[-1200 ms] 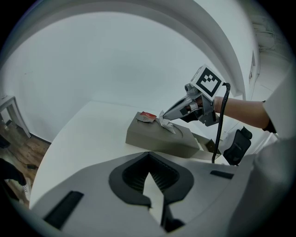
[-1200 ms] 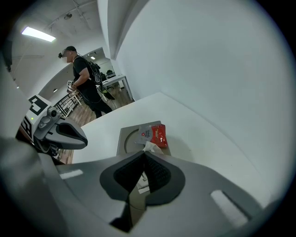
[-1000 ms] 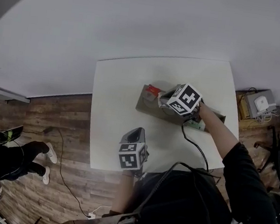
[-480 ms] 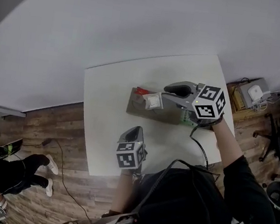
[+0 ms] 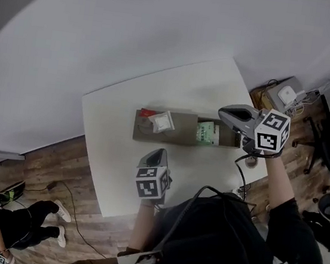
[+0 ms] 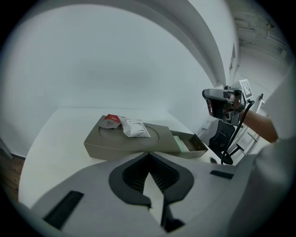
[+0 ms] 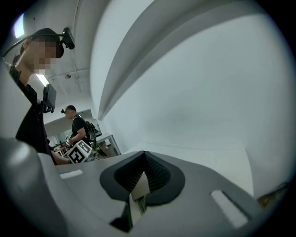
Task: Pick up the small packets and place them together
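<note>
Cardboard box [image 5: 183, 131] holds the flat green packet [image 5: 205, 132] in its open drawer, so with your right gripper [image 5: 226, 112] just closed on nothing and the left gripper [image 5: 159, 155] jaws also pressed together, spread wide over the crinkly white packet [image 5: 164, 121] beside the red packet [image 5: 146, 112] and pinch one edge.

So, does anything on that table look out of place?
Only mildly: the flat box has its drawer pulled out, a green packet inside, while a white packet and a red packet lie askew on its top.
</note>
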`<state>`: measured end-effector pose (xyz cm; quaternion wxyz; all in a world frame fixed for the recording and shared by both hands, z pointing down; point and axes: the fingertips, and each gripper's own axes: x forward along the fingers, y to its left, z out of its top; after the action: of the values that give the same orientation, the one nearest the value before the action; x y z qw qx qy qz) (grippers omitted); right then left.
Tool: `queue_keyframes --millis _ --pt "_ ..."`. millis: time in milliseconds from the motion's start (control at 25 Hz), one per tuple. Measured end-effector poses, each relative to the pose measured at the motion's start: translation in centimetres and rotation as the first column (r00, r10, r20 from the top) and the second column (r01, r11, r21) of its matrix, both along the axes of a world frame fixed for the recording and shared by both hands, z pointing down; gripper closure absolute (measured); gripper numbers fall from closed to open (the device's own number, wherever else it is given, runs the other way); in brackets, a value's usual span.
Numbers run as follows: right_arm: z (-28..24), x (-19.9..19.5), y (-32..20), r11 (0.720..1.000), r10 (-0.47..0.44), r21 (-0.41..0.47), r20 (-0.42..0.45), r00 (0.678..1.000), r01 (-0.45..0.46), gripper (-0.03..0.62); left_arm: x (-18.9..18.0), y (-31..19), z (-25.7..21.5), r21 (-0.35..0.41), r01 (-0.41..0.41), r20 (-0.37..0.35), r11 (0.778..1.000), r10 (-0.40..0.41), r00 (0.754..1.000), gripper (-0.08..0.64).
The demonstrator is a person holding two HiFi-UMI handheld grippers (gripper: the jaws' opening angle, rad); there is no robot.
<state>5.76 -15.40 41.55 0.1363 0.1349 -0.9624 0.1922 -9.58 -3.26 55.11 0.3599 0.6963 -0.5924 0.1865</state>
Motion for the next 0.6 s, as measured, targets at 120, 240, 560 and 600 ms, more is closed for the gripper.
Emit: queue_keyframes --millis 120,240,560,600 --pt "2.8 2.4 0.7 1.000 0.007 0.006 -0.146 0.989 -0.006 0.591 0.8 -0.3 0.0 0.001 -0.023 0.005 1.000 0.023 1.000 0.563" --pt "5.6 3.9 1.9 0.999 -0.032 -0.015 -0.270 0.962 0.029 0.591 1.2 -0.4 -0.1 -0.001 -0.035 0.011 0.999 0.035 0.999 0.563" --pt "11.9 4.6 3.9 0.971 -0.237 -0.101 -0.522 0.819 0.216 0.581 0.5 -0.3 0.1 -0.011 -0.007 0.020 1.000 0.007 1.000 0.562" --pt "12.6 4.7 4.0 0.962 -0.266 -0.107 -0.556 0.787 0.249 0.578 0.3 -0.3 0.2 -0.013 -0.001 0.020 1.000 0.001 1.000 0.563"
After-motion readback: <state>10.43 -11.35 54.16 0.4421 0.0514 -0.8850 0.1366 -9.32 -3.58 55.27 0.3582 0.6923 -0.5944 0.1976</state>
